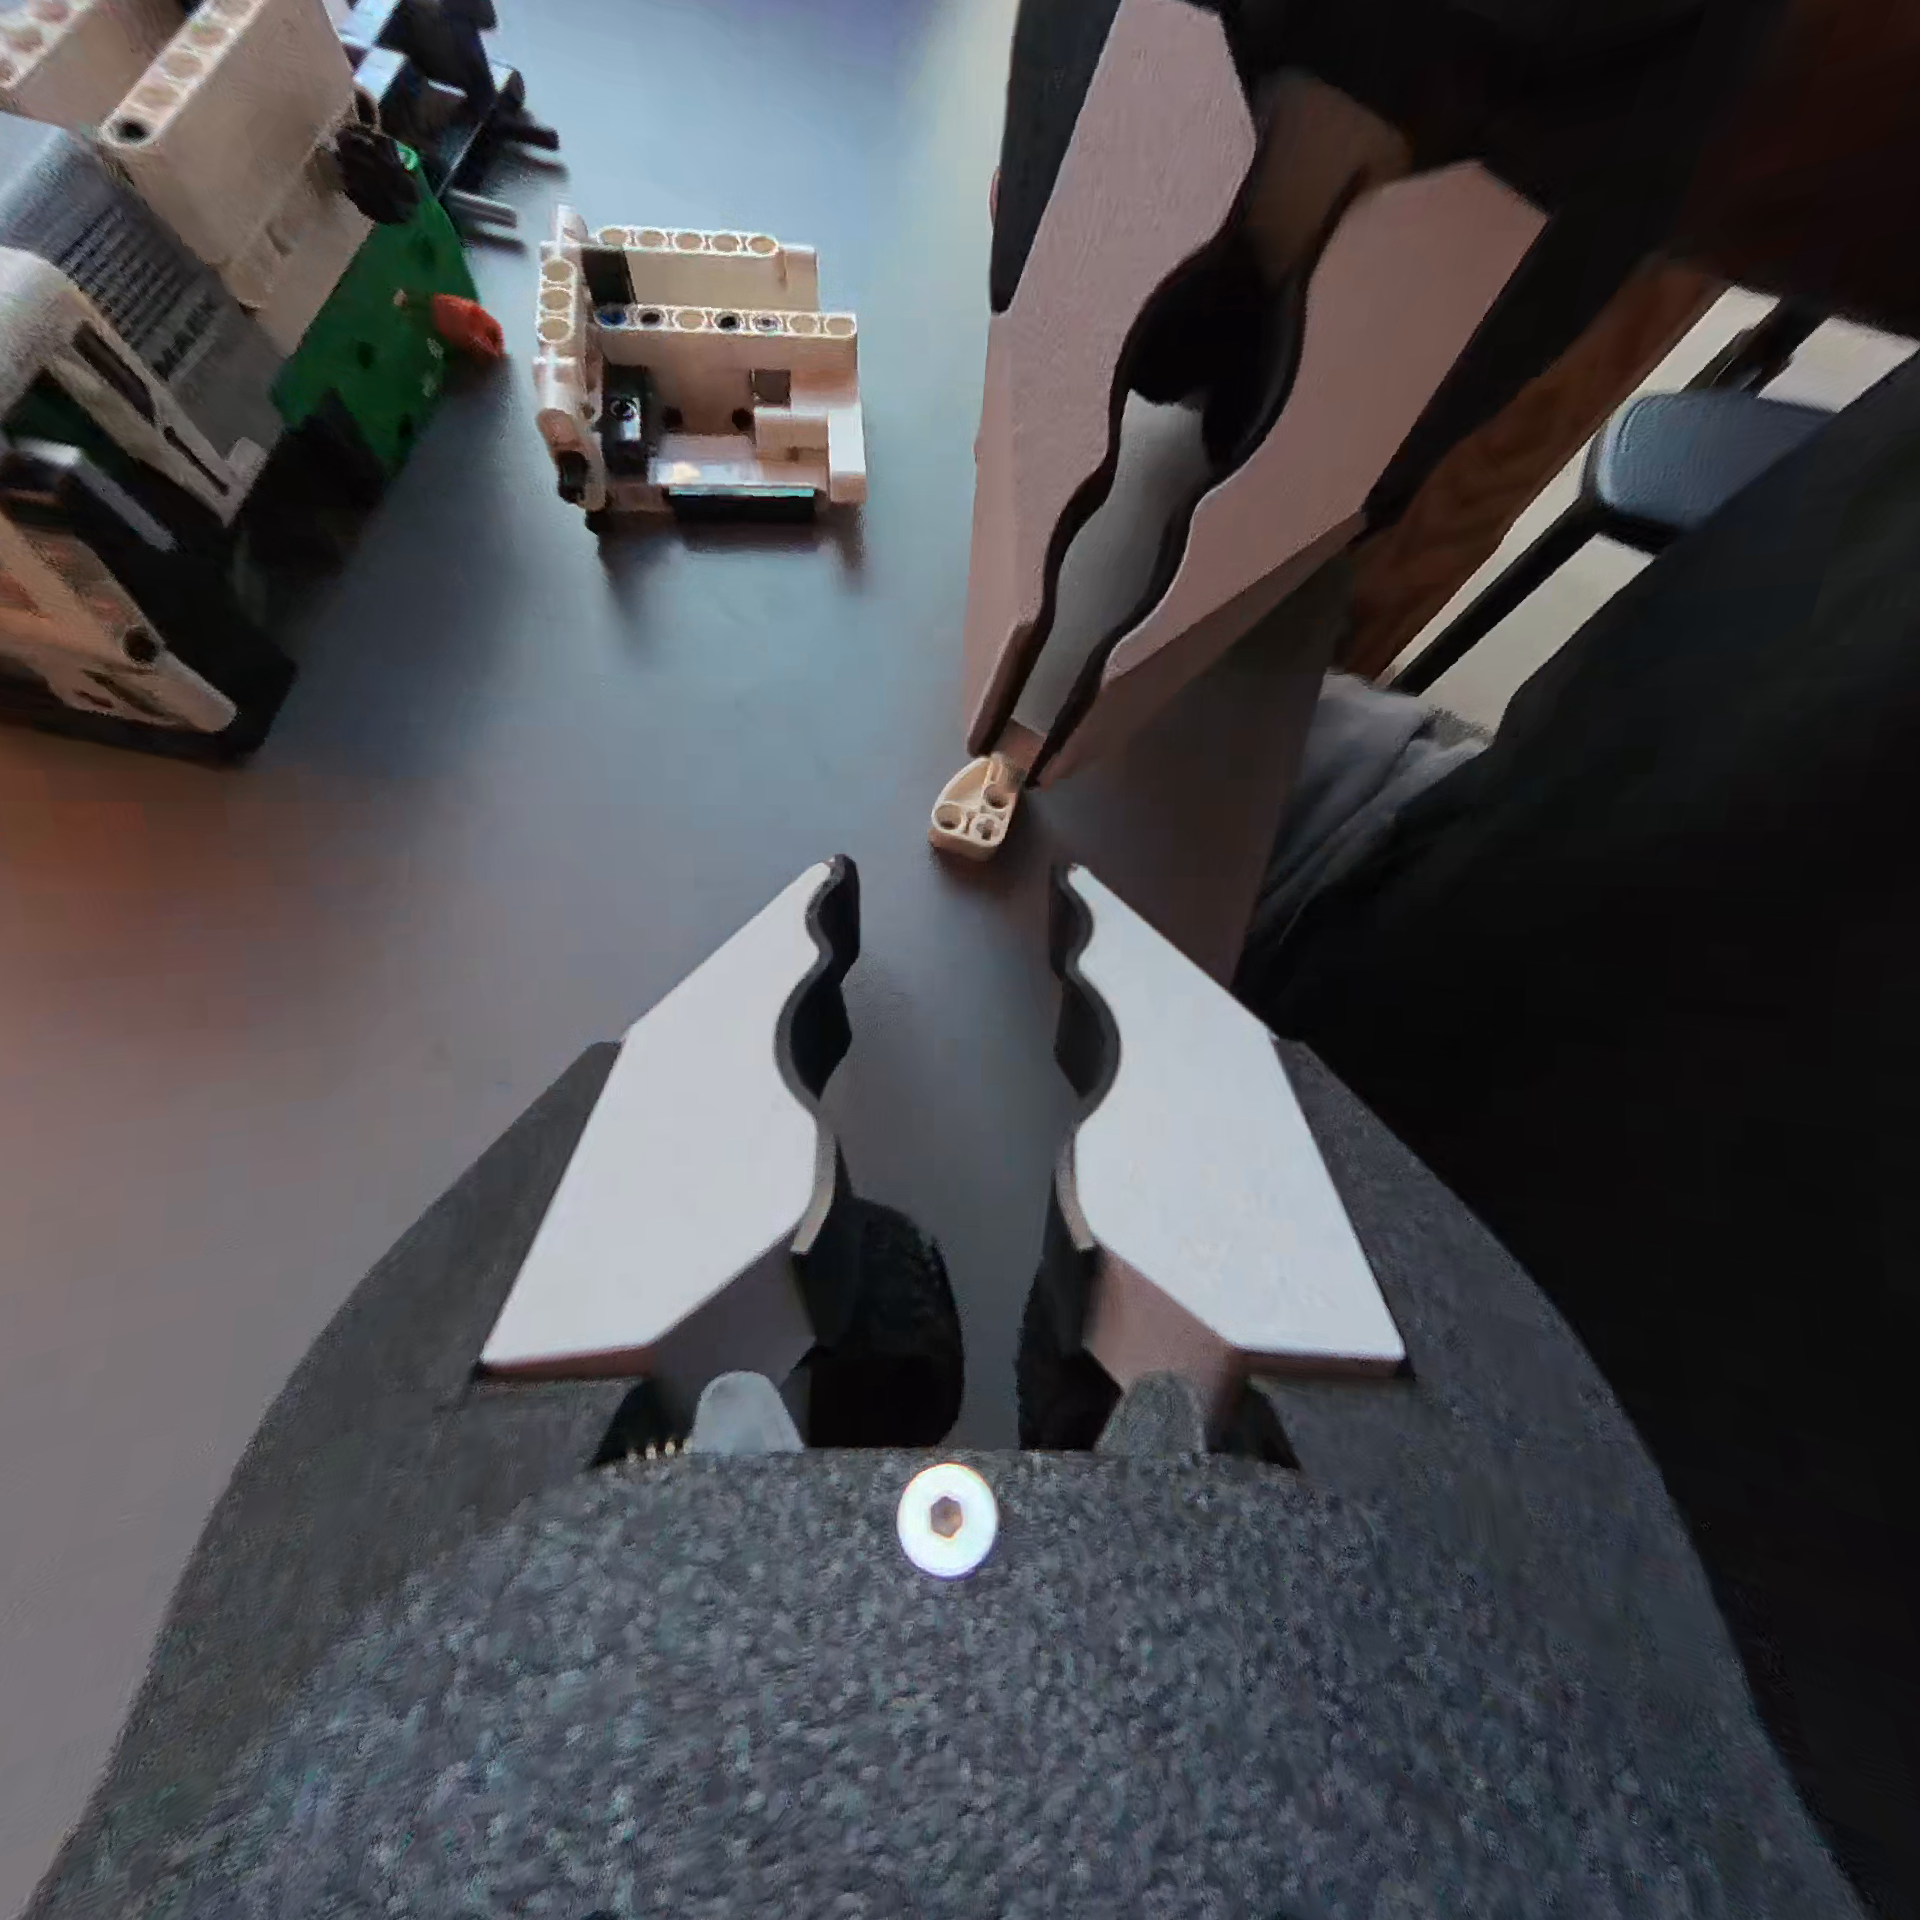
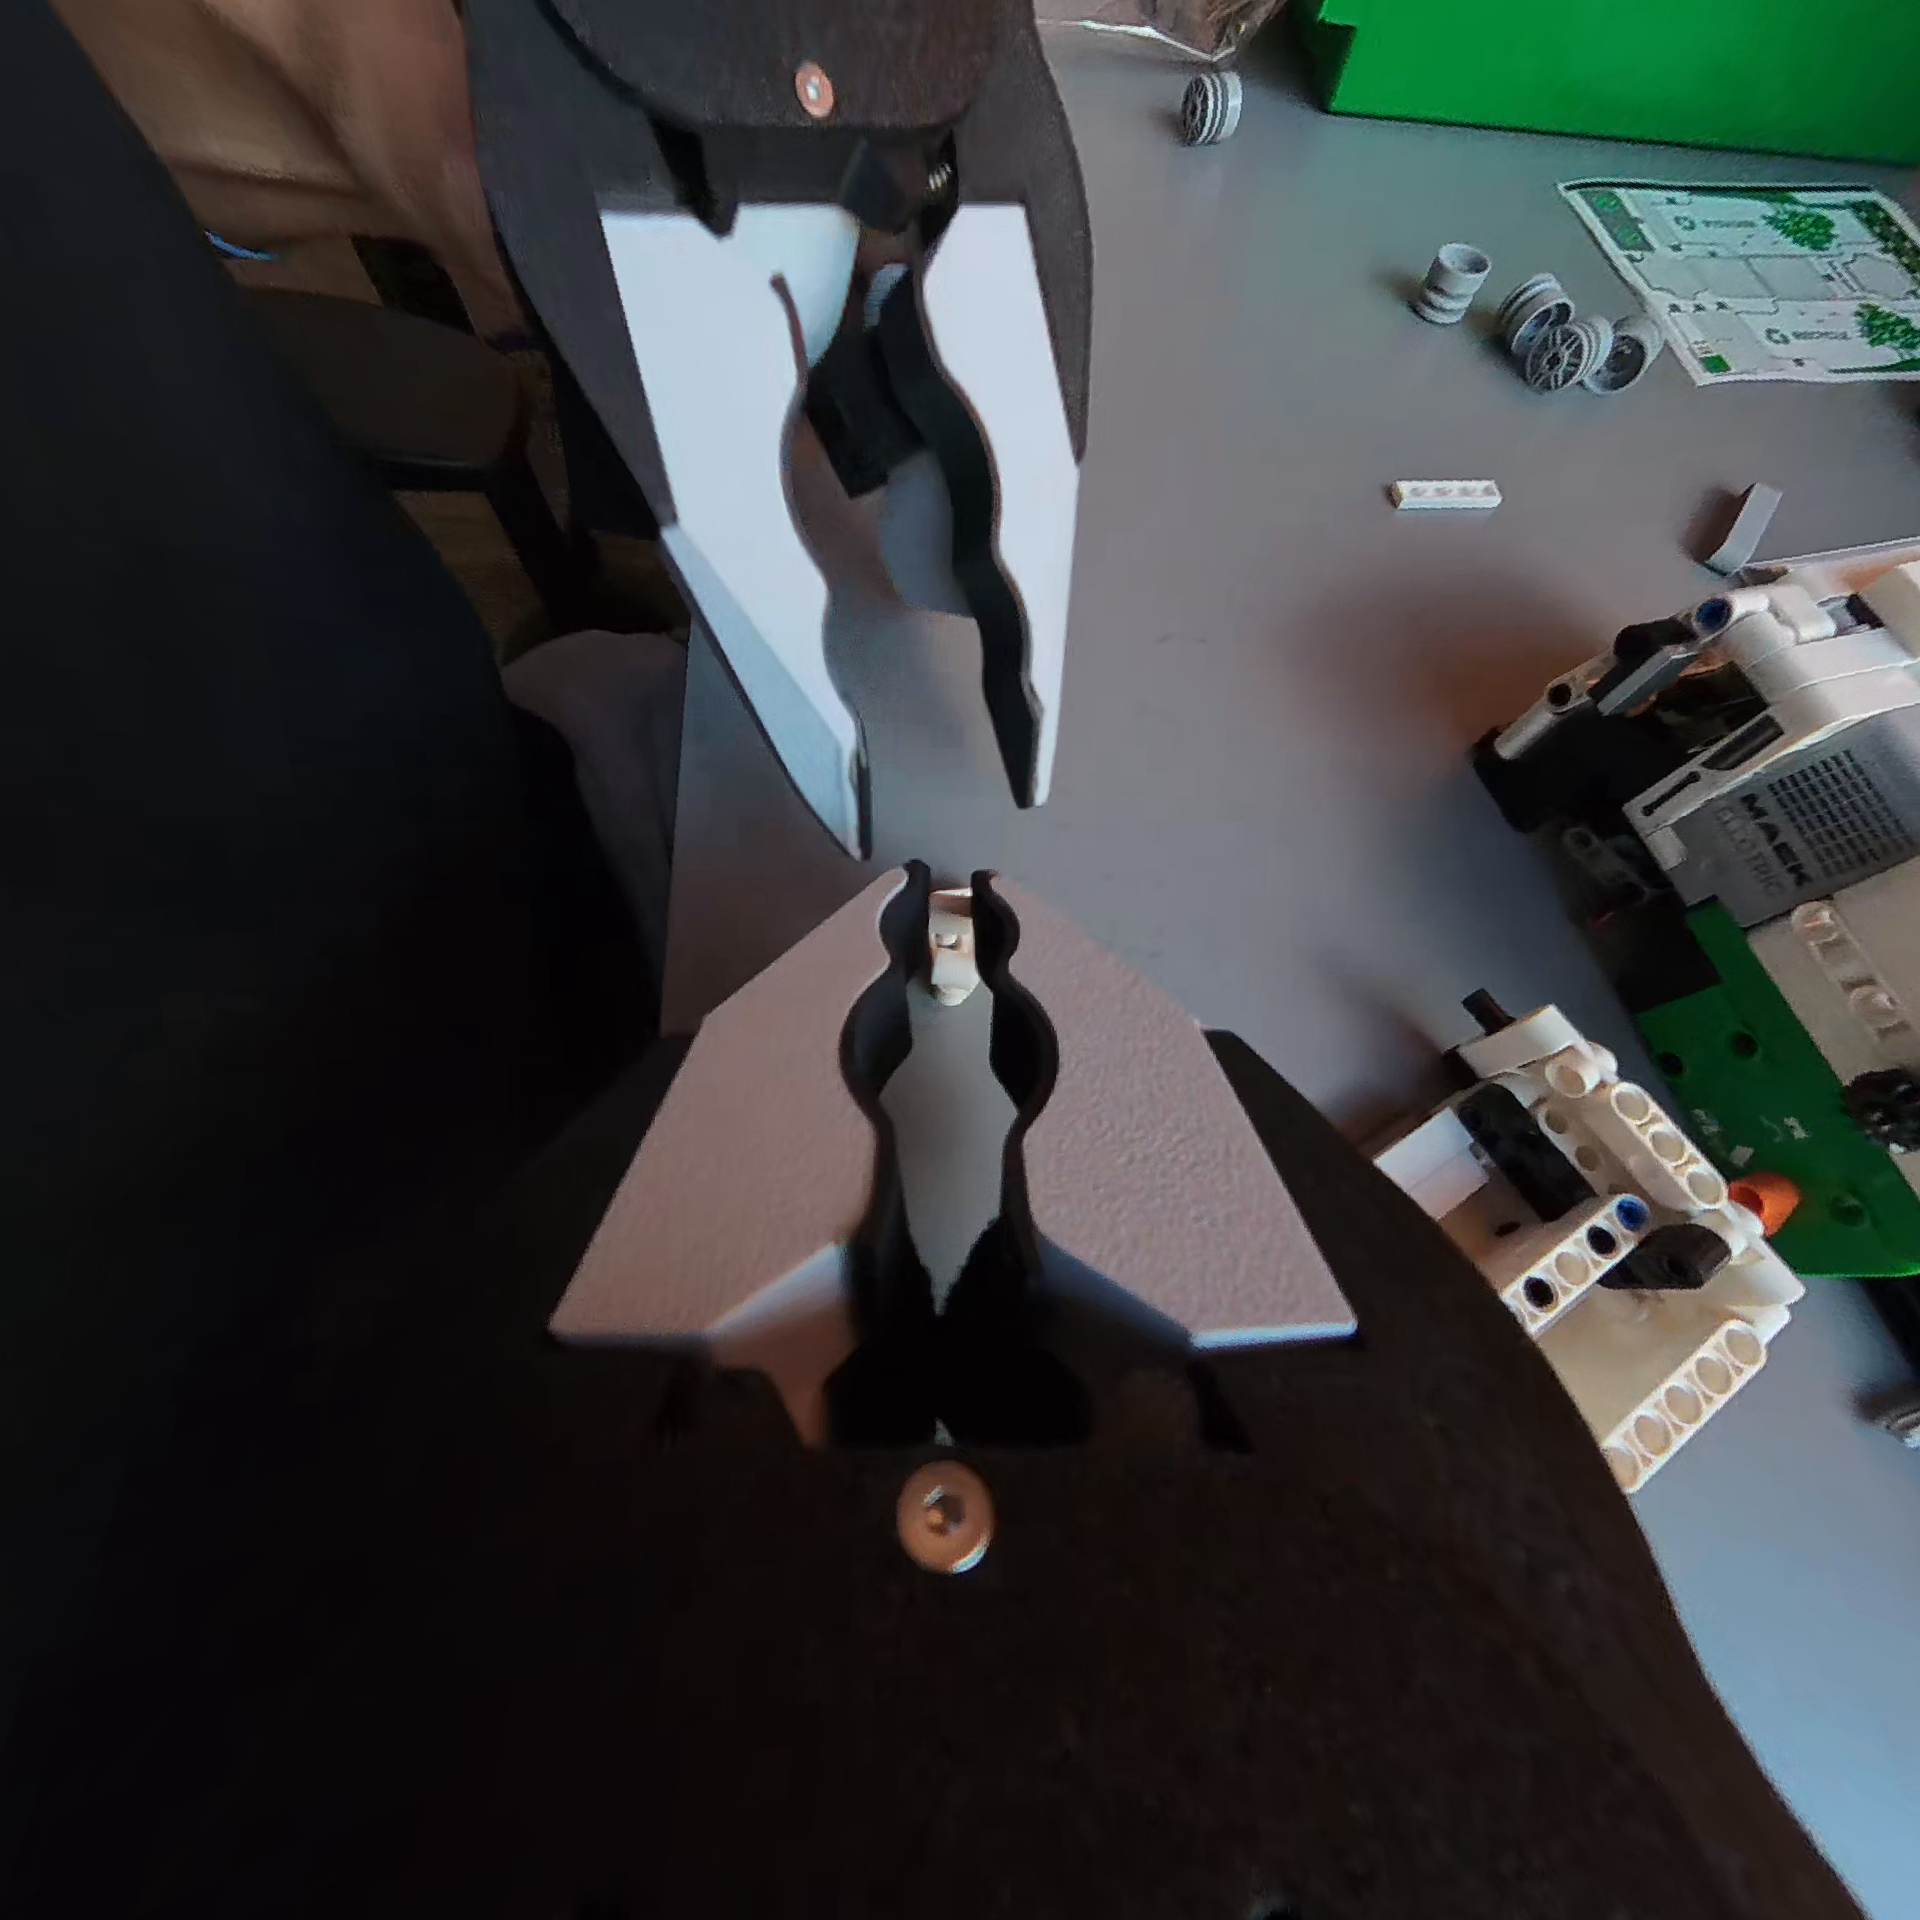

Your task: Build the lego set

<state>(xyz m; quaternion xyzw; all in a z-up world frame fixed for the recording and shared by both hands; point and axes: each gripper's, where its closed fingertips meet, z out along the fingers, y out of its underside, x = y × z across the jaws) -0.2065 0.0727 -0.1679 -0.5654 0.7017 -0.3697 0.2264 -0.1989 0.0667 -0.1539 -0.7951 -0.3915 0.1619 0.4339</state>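
A: Status, left to right?

B: Far left on my left cam: the big truck build (image 1: pixel 156 343), white and grey with a green plate, sitting on the bench (image 1: pixel 623 790). Just right of it, apart from it, the small white sub-assembly (image 1: pixel 698 374) with black bits inside.

A: Left claw?

B: My left claw (image 1: pixel 954 883) is released, fingers spread, nothing between them, hanging over bare bench. Tips point at the small white piece (image 1: pixel 977 805).

A: And that piece?

B: Small white connector with holes, near the bench edge. My right claw (image 1: pixel 1013 753) is clenched on its far end; the rest sticks out past the tips toward the left claw. Can't tell if it touches the bench.

A: Right cam agrees?

B: Yes. Right claw (image 2: pixel 943 883) grasping the white piece (image 2: pixel 948 940) at the very tips. Left claw (image 2: pixel 940 821) comes in from the top, jaws apart, tips just short of mine, not touching.

A: Further right?

B: Small white strip (image 2: pixel 1446 495) lying alone on the bench. Grey wheels (image 2: pixel 1558 330) in a loose cluster next to a printed sheet (image 2: pixel 1756 275). Green box (image 2: pixel 1621 73) at the top edge. Sub-assembly (image 2: pixel 1590 1236) and truck build (image 2: pixel 1766 790) at the right edge.
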